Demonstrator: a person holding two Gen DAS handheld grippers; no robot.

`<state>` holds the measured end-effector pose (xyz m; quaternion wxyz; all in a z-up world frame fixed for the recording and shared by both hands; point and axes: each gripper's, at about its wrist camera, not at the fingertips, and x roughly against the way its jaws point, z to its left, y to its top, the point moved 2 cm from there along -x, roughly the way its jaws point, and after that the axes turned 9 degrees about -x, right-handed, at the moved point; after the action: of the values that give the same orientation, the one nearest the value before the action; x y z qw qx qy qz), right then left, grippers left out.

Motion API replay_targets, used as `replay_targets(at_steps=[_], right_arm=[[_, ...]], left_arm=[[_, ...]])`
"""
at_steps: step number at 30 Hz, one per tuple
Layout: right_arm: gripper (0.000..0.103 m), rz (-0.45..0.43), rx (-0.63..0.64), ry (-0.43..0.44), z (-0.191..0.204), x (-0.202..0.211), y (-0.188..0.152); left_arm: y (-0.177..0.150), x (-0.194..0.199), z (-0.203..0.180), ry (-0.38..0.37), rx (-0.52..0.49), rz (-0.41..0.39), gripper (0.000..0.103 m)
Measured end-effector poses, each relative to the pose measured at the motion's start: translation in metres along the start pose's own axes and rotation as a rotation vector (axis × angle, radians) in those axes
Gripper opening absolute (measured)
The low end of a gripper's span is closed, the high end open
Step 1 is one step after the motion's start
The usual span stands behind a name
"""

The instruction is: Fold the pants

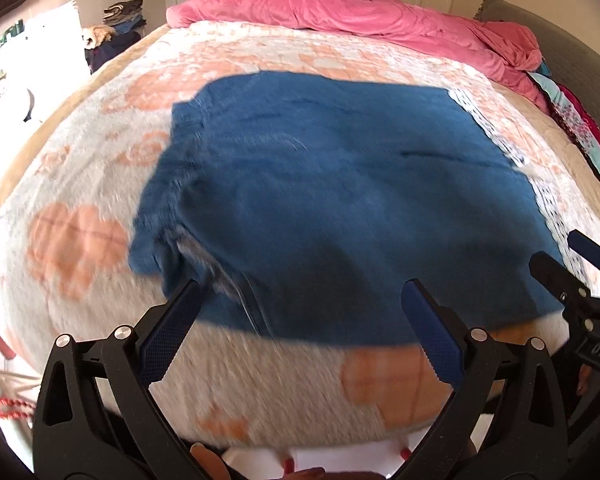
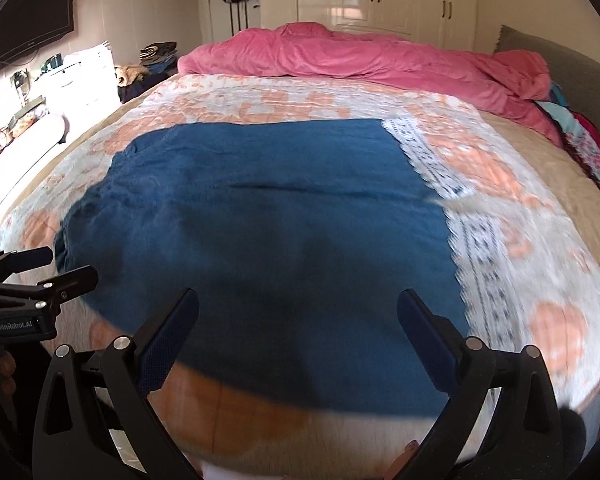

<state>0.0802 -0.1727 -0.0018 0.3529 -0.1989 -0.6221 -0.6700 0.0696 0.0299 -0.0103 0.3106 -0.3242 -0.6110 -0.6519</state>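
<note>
**Both grippers empty, pants flat ahead of them**

Blue pants (image 1: 332,200) lie spread on the bed's patterned blanket (image 1: 80,248), near its front edge. Long axis runs left-right across the bed: bunched waistband end to the left, patterned white cuffs (image 2: 476,256) to the right.

Left gripper (image 1: 300,320): jaws wide, nothing held, hovering over the front edge of the fabric at the waistband side. Right gripper (image 2: 298,332): jaws wide, empty, over the front edge nearer the cuffs. Frames are blurred, so contact with the cloth can't be confirmed.

Judgement: each gripper is closest to its own end of the near long edge. Likely a lengthwise fold, near edge carried over to the far one. A pink duvet (image 2: 360,56) is heaped at the far edge, well clear.
</note>
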Motion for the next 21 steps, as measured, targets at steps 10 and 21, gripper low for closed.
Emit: replay_targets(at_steps=[10, 21], right_arm=[[0.099, 0.044, 0.106, 0.088, 0.031, -0.053, 0.068], [0.099, 0.094, 0.193, 0.163, 0.054, -0.111, 0.129]], left_arm=[[0.054, -0.027, 0.061, 0.034, 0.097, 0.003, 0.094], [0.105, -0.065, 0.129, 0.119, 0.120, 0.043, 0.094]])
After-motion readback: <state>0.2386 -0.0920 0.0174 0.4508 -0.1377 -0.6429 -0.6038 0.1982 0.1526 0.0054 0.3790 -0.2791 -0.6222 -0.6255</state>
